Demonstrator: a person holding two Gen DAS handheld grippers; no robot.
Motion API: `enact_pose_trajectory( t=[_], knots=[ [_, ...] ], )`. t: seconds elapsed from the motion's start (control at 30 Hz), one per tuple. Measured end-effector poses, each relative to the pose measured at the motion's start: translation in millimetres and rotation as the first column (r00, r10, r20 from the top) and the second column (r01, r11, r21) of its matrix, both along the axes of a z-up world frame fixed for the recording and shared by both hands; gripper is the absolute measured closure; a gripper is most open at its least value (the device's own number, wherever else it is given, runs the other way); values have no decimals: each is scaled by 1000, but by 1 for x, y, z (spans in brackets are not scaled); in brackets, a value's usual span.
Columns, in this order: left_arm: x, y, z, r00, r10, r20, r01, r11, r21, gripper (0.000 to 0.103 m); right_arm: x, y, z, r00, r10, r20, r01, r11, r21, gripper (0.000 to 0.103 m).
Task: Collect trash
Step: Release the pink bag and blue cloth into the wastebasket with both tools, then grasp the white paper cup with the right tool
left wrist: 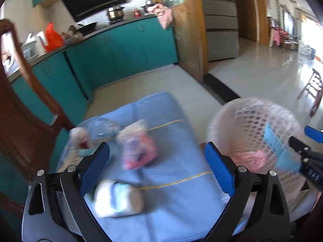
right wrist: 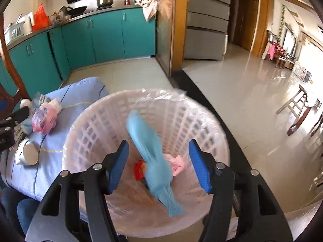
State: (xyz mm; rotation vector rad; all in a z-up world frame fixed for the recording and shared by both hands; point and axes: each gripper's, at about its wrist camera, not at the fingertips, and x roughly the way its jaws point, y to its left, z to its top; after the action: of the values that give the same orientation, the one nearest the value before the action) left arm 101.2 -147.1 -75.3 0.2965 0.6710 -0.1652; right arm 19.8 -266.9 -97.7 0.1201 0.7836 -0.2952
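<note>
Right claw point(right wrist: 159, 163) wide, empty above pink lattice plastic basket point(right wrist: 97, 119); left claw point(left wrist: 157, 167) wide, nearer: pink crumpled wrapper point(left wrist: 139, 147) between fingers, long axis pointing away.

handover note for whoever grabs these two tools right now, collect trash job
Left tool: open, empty, over the blue cloth-covered table.
Right tool: open, over the pale lattice plastic bin; a light blue wrapper lies blurred between its fingers, seemingly just let go.
Done: a red wrapper and pink wrapper lie at the bin's bottom.
Left on the table: pink-and-white crumpled packet, white cup on its side, small white-and-red cup, clear plastic bag behind it.
Next, probably: the pink packet, nearest the left tool.
</note>
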Motion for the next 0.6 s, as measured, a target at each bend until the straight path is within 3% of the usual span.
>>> enact_pose_trajectory(
  t=[0.2,0.3,0.4,0.47,0.5,0.6],
  knots=[
    [1,83,-4,990,140,-14,-140,990,6,8,19,46,-1,992,121,24,-122,993,8,42],
    [0,115,1,980,197,-17,-197,980,13,8,35,85,0,971,236,34,-237,971,33,37],
    [-6,142,15,969,248,6,-248,969,8,8,53,138,-10,907,420,31,-421,903,89,25],
    [-11,157,24,960,278,29,-278,960,10,8,66,170,-19,850,526,40,-525,837,150,23],
    [-12,165,28,955,295,36,-295,955,7,8,73,184,-24,821,569,51,-568,804,176,21],
    [-12,179,31,949,313,34,-313,950,-10,8,98,216,-38,773,633,49,-629,753,192,20]
  ],
)
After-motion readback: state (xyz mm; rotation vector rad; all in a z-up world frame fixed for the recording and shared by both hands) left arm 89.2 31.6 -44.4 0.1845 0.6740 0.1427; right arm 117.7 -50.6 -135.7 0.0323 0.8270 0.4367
